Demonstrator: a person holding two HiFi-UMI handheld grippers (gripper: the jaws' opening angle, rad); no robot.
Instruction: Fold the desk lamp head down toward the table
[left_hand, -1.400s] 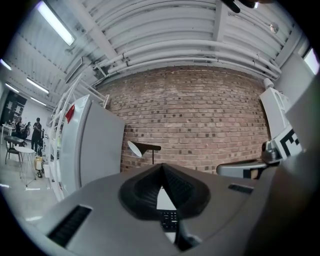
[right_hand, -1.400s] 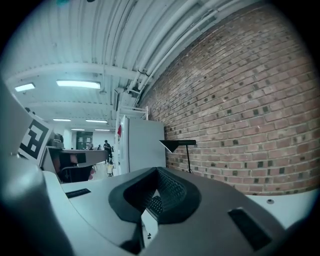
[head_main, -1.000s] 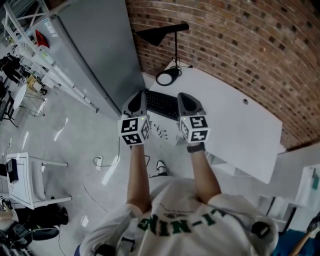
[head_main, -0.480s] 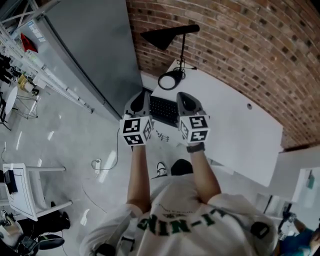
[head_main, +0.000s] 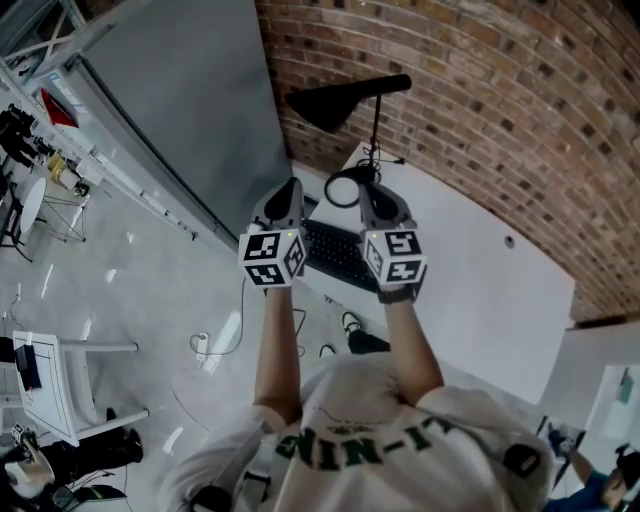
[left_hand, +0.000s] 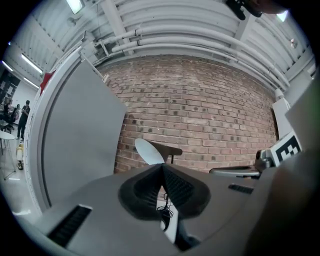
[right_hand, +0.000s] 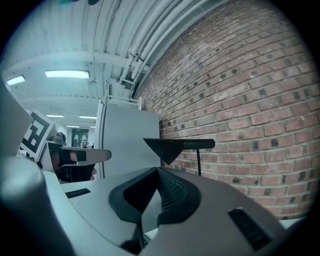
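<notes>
Both left claw (head_main: 291, 187) and right claw (head_main: 369, 192) face the desk lamp (head_main: 338, 103).

We cannot see the keyboard (head_main: 335, 255)'s right end or the lamp base (head_main: 328, 190)'s edge: the right gripper (head_main: 374, 196) covers both, mid-frame.

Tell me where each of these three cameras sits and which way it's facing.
Head view: on the person's head, looking steeply down at the white desk, keyboard and desk lamp; both forearms, the left claw and right claw show.
Left gripper view: on the left claw, facing level toward the brick wall; its shut jaws fill the foreground.
Right gripper view: on the right claw, facing the same wall; its jaws are shut too.
Shared: all three see the lamp.
</notes>
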